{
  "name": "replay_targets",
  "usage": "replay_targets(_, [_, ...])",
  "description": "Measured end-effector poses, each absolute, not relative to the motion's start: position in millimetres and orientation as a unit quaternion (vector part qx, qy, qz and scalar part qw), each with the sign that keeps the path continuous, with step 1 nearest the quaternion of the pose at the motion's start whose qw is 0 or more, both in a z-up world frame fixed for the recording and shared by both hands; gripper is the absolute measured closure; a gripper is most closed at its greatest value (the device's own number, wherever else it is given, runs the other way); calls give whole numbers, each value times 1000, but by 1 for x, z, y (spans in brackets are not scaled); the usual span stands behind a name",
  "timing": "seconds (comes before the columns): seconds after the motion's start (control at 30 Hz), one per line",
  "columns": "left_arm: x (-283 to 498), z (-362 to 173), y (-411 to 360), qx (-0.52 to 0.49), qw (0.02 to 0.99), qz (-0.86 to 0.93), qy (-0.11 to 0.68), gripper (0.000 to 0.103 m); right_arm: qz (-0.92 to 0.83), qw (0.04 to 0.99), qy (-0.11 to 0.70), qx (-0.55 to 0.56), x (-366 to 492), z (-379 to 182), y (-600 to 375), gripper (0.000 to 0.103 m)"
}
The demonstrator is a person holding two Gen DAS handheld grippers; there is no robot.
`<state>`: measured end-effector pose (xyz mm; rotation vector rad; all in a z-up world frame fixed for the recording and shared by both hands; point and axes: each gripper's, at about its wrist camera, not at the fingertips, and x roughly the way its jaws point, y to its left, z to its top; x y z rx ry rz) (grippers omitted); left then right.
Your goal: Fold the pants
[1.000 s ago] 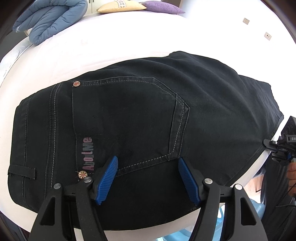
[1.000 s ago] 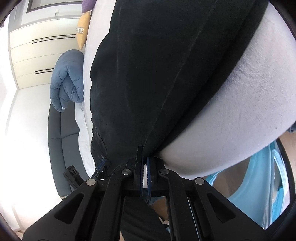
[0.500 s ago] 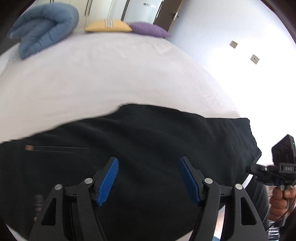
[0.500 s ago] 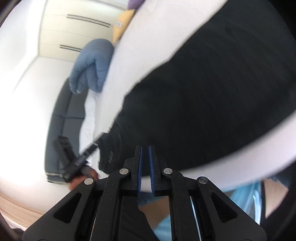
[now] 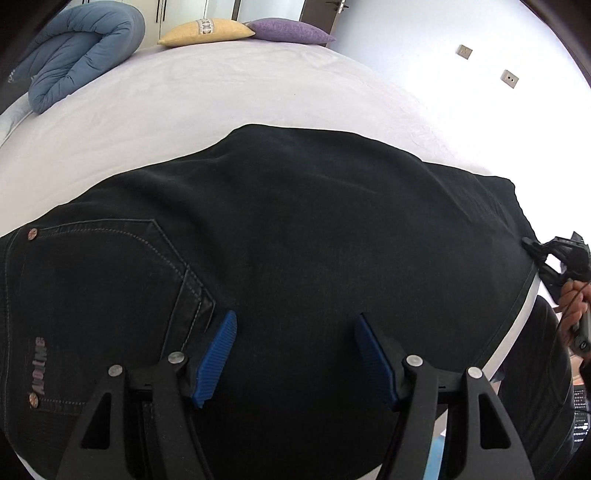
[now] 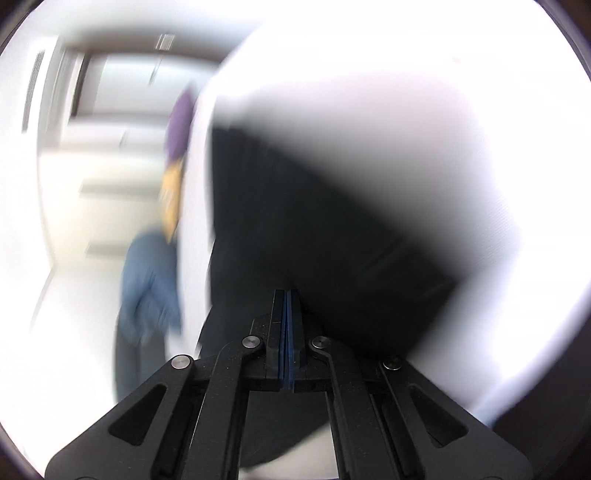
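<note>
Black jeans [image 5: 295, 240] lie folded on the white bed [image 5: 221, 96], back pocket [image 5: 110, 288] up at the left. My left gripper [image 5: 295, 347] hovers open just above the near part of the jeans, holding nothing. My right gripper [image 6: 289, 299] has its blue pads pressed together at the edge of the dark fabric [image 6: 332, 229]; the view is blurred, so I cannot tell whether cloth is pinched between them. It also shows in the left wrist view [image 5: 532, 245] at the right end of the jeans, in a hand.
A rolled blue duvet [image 5: 81, 48] lies at the bed's far left. A yellow pillow [image 5: 207, 29] and a purple pillow [image 5: 288, 31] sit at the head. White wardrobe doors [image 6: 110, 129] stand beyond. The bed's near edge runs under the jeans.
The left gripper has drifted right along the jeans, so the pocket now sits farther left. The right gripper has swung fast, blurring its view, and stays shut.
</note>
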<state>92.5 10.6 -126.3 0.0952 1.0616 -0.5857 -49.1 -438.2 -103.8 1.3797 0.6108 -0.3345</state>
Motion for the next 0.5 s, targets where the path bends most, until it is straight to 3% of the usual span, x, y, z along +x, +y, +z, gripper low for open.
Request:
replay_targets(0.13, [88,-122,8,55,826,-256,499,34,-212,749,297,553,-58,-56,-438,103])
replay_targets(0.27, [81,-99,1,54,833,-262,484,34,-106,775,289,552,-4,-33,-406,100])
replay_targets(0.5, [159,-72,-61,33,834,-308,457,34,69,730,392,556,153,-82,-308,100])
